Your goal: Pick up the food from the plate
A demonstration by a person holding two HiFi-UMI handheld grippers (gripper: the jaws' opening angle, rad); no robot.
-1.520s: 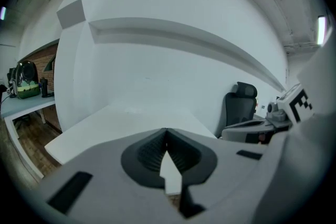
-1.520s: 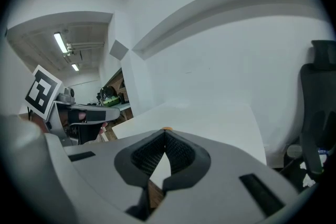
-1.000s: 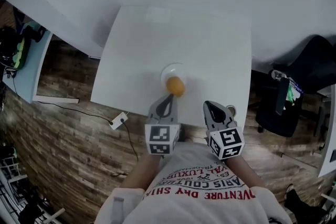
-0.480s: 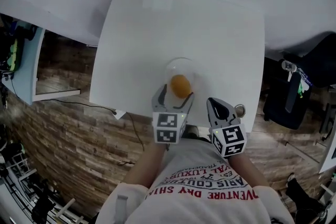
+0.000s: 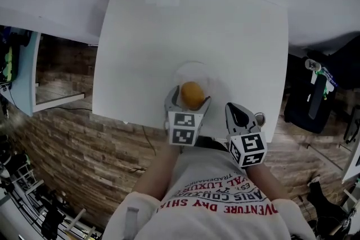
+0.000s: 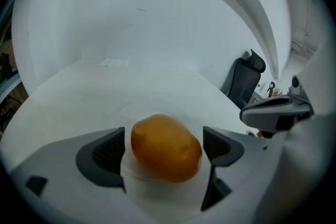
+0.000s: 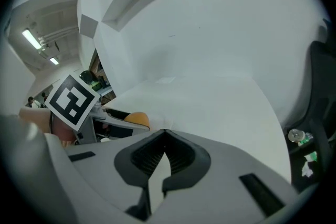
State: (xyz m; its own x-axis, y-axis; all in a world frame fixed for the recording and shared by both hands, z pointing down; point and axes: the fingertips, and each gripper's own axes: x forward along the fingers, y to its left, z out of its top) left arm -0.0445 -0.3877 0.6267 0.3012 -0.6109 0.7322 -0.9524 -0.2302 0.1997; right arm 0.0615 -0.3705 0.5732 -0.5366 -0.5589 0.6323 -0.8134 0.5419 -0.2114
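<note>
An orange, roundish piece of food (image 5: 192, 94) lies on a small pale plate (image 5: 185, 69) near the front edge of the white table (image 5: 169, 31). My left gripper (image 5: 189, 98) straddles it, one jaw on each side. In the left gripper view the food (image 6: 165, 147) sits between the dark pads (image 6: 110, 150) with narrow gaps on both sides, and the jaws are opening. The plate (image 6: 157, 199) shows beneath it. My right gripper (image 5: 239, 112) hovers over the table's front right corner, shut and empty; its tips meet (image 7: 164, 136).
A small round cap-like object (image 5: 258, 118) sits by the table's front right corner. A black chair (image 5: 315, 95) stands to the right, a light-blue desk (image 5: 22, 73) to the left. White walls lie behind the table; wood floor is below.
The left gripper went from shut, tip just short of the food, to open with a jaw on either side of it. The right gripper stayed shut beside it.
</note>
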